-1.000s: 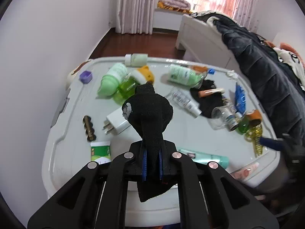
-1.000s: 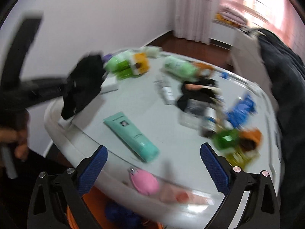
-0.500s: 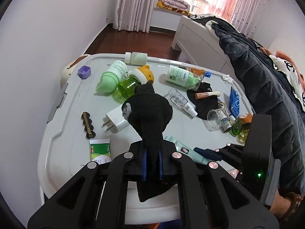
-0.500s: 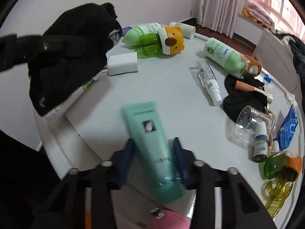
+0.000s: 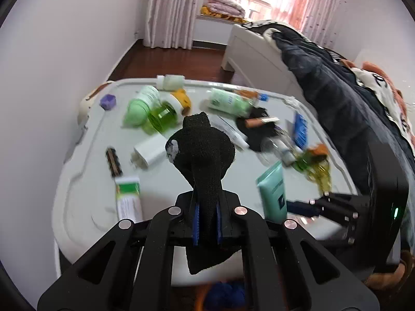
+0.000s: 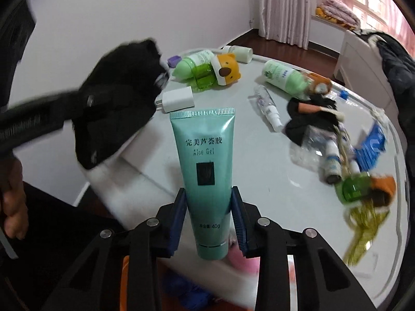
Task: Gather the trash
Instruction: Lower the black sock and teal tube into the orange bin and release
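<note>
Right gripper [image 6: 208,215]: blue pads pinching the teal aloe gel tube [image 6: 205,165] low on its body, crimped end up, label facing the camera; tube lifted clear of the white table [image 6: 259,181], presumably so it can be carried off as trash

Left gripper [image 5: 206,223]: pressed together on a black sock [image 5: 203,160], cloth bunched above the pads and a tail hanging below; held off the table at about 9 o'clock from the tube, likely a second item for disposal

Table, remaining: white charger plug [image 6: 177,98] at 11 o'clock of the tube; green bottle with bear cap [image 6: 215,73] at 12; clear spray bottle [image 6: 267,107] at 1; another black cloth [image 6: 308,124] and small bottles at 2 to 3

Below the near table edge: blurred orange and blue shapes, possibly the bin; cannot tell
</note>
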Motion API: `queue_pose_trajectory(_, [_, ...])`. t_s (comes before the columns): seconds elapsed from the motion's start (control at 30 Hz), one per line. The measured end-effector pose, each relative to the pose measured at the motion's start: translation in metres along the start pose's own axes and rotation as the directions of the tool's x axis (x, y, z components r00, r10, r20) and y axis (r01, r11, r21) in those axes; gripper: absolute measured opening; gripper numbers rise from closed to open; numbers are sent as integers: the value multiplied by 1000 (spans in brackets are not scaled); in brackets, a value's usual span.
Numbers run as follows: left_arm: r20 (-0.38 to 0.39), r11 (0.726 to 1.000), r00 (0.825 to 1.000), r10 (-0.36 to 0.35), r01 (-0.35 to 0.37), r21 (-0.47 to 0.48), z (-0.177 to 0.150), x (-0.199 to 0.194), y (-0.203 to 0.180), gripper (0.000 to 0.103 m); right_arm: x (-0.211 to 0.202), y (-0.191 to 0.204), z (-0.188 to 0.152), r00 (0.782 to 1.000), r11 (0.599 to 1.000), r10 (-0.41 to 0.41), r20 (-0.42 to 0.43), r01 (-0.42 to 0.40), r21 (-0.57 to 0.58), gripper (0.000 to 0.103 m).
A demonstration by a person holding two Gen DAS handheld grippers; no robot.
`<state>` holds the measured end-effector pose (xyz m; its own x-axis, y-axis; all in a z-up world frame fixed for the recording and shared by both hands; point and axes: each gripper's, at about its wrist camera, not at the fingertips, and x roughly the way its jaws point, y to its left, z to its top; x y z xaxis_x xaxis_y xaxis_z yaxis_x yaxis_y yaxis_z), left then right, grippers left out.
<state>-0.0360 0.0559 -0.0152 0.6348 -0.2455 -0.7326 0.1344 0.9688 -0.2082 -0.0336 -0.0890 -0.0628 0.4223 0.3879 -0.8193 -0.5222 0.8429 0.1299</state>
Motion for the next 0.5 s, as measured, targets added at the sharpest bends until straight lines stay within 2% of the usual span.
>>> queue_pose_trajectory(0.2, [-31, 998, 998, -59, 59, 9, -50, -31, -19, 8, -46, 5, -45, 999, 998, 21, 37, -23, 50, 34])
queue_pose_trajectory(0.33, [-107, 995, 989, -98, 100, 18, -81, -42, -29, 8, -68, 13, -80, 999, 995, 44, 15, -45, 85, 34])
queue_pose_trajectory(0.4, [-179, 992, 977, -117, 124, 28, -98, -39, -37, 8, -68, 16, -95, 998, 994, 57, -16, -55, 99, 33])
queue_pose_trajectory(0.5, [-309, 982, 937, -161, 185, 48, -127, -28, -54, 8, -56, 18, -124, 992, 991, 72, -100, -59, 121, 33])
